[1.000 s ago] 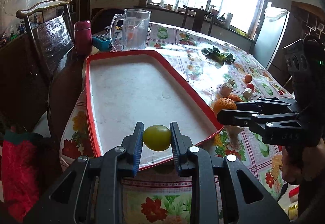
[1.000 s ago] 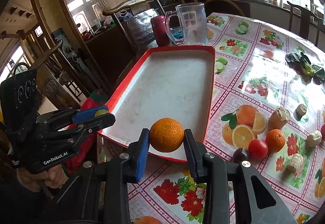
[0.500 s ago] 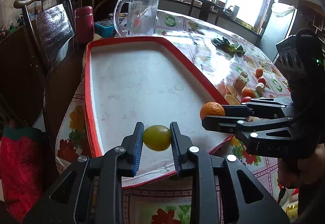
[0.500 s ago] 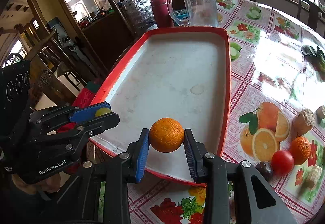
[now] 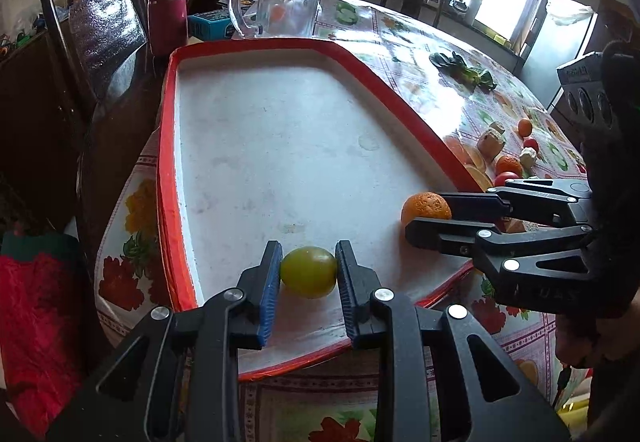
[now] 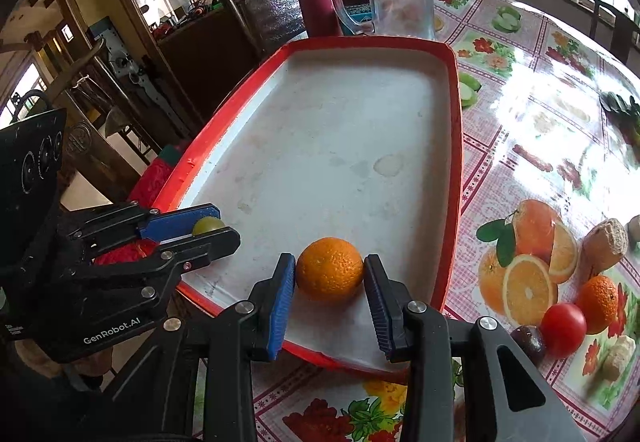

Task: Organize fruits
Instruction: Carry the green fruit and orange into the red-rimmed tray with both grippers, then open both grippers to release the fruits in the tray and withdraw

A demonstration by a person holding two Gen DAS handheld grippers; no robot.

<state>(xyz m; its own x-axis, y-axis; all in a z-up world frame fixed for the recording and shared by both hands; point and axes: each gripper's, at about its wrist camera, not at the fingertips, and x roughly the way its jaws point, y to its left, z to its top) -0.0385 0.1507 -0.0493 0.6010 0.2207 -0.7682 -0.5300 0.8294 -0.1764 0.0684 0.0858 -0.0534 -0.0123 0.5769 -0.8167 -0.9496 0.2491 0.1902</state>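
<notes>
Left and right wrist views at the moment of release over the red-rimmed tray (image 5: 168,145). The left gripper (image 5: 308,274) bracketed a yellow-green fruit (image 5: 309,272) that lay directly between its fingers (image 5: 269,282), low over the tray's white floor near the front-left corner; the jaws were opening, and a sliver of gap showed on either side. The right gripper (image 6: 330,280) likewise flanked an orange (image 6: 330,269) centred between its fingers, apparently resting on the tray floor near the front edge, its jaws also opening and the far pad already clear. Each fruit sat straight ahead of its own gripper, so withdrawal would presumably run back along the finger line. Further fruit (image 6: 563,330) remained on the table (image 6: 540,113), nearer the right gripper.
</notes>
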